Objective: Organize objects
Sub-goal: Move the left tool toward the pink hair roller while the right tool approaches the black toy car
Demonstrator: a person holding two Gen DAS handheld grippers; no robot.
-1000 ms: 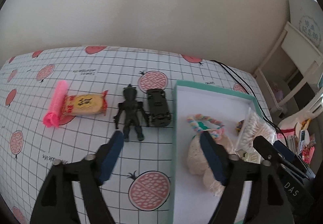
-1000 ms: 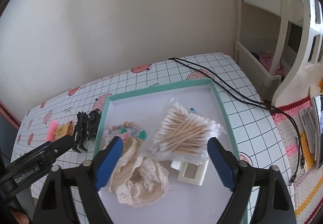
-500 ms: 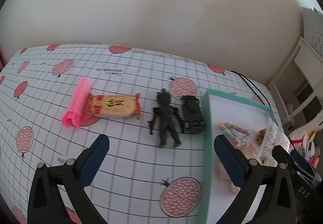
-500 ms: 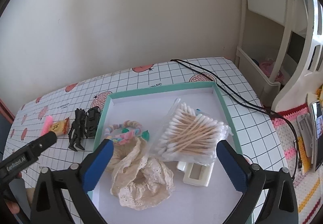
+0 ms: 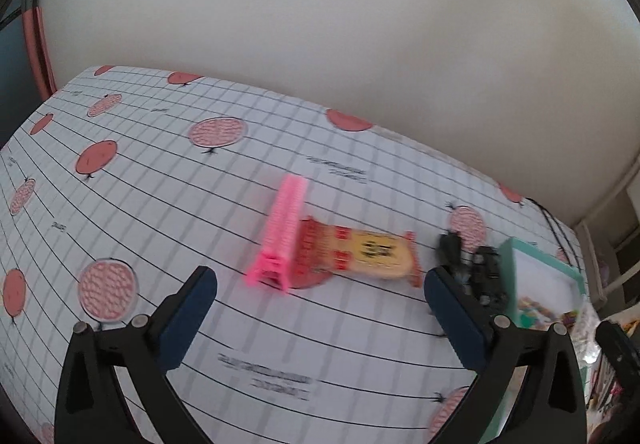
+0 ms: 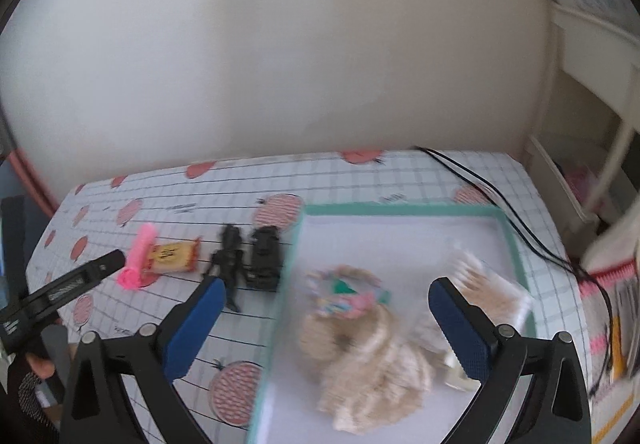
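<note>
Left gripper [image 5: 320, 300] swung left since 0.5 s ago, jaws spread wide and empty, now framing pink comb [image 5: 282, 236] and snack pack [image 5: 360, 254] on tablecloth [image 5: 160, 203]; right gripper [image 6: 324, 314] also wide, empty, over teal tray [image 6: 400, 209].

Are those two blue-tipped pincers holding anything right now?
No. The left gripper and right gripper are both wide open, with nothing between their pads.

comb [image 5: 282, 234] left of snack [image 5: 360, 252] | figure [image 6: 229, 258], car [image 6: 265, 256] beside tray [image 6: 400, 210]
</note>
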